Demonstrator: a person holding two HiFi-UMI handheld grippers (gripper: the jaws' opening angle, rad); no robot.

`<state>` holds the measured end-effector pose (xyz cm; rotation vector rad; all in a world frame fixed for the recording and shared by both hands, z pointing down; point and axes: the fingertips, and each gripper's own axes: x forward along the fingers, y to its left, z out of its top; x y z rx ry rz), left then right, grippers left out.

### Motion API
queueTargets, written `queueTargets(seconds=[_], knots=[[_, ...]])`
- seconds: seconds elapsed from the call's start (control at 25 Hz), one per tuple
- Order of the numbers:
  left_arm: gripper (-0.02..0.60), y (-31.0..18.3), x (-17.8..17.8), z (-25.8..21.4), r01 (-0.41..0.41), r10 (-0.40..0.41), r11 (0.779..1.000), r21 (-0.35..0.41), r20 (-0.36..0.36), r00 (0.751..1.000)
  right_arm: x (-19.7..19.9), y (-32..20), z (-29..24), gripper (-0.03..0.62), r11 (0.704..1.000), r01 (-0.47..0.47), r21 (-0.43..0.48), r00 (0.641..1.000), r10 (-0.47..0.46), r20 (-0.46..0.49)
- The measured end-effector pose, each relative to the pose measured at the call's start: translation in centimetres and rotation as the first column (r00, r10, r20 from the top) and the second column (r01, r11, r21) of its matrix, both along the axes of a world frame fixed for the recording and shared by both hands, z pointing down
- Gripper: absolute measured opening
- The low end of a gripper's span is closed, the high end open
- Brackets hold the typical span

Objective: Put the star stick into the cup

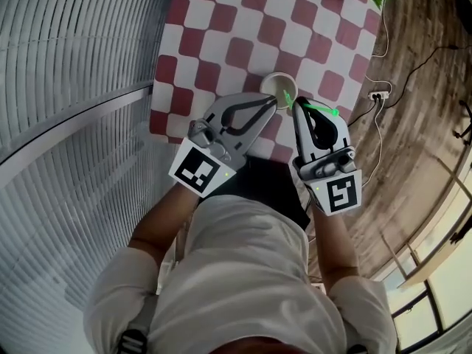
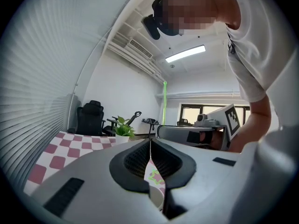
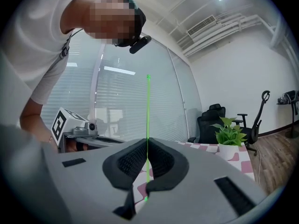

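While both grippers sit side by side at the near edge of the checkered table [image 1: 221, 21], the right gripper [image 3: 147, 160] is the one with the payload: pads pressed together on the star stick [image 3: 148, 115], a thin green rod that runs up out of the jaws, near vertical, and also pokes out below them. Head view shows the same stick [image 1: 321, 110] as a short green streak over the right gripper [image 1: 297, 103], foreshortened. Left gripper view catches it [image 2: 164, 104] as an upright green line behind the right gripper's body. Left gripper [image 2: 150, 148]: pads closed tip to tip, nothing visibly pinched. A green-outlined star shape [image 2: 156, 175] shows through the gap under its pads; can't tell if it belongs to the stick or whether anything touches it. Cup [image 1: 276, 85] is cream, upright, on the cloth just ahead of both tips; the left gripper [image 1: 274, 102] overlaps its near rim in the head view, contact not readable. The stick is not in the cup, it's beside it on the right. Potted plant [image 3: 229, 134] stands at the far end of the table, black office chair [image 3: 210, 118] behind it. Power strip [image 1: 377, 94] with cable lies on the wood floor to the right of the table.
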<state>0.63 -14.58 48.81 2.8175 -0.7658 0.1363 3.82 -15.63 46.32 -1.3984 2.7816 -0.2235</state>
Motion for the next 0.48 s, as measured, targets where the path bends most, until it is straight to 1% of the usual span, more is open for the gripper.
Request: queueTargets(seconds=[0.12, 0.48], knots=[[0.034, -0.2, 0.4, 1.0, -0.019, 0.019, 1.0, 0.008, 0.038, 0.999, 0.3, -0.5, 0.9, 0.032, 1.0, -0.003, -0.012, 1.0, 0.003, 0.006], [0.034, -0.3, -0.1, 2.8, 0.003, -0.002, 1.0, -0.021, 0.035, 0.999, 0.2, -0.4, 2.4, 0.032, 0.999, -0.006, -0.04, 0.999, 0.008, 0.031]])
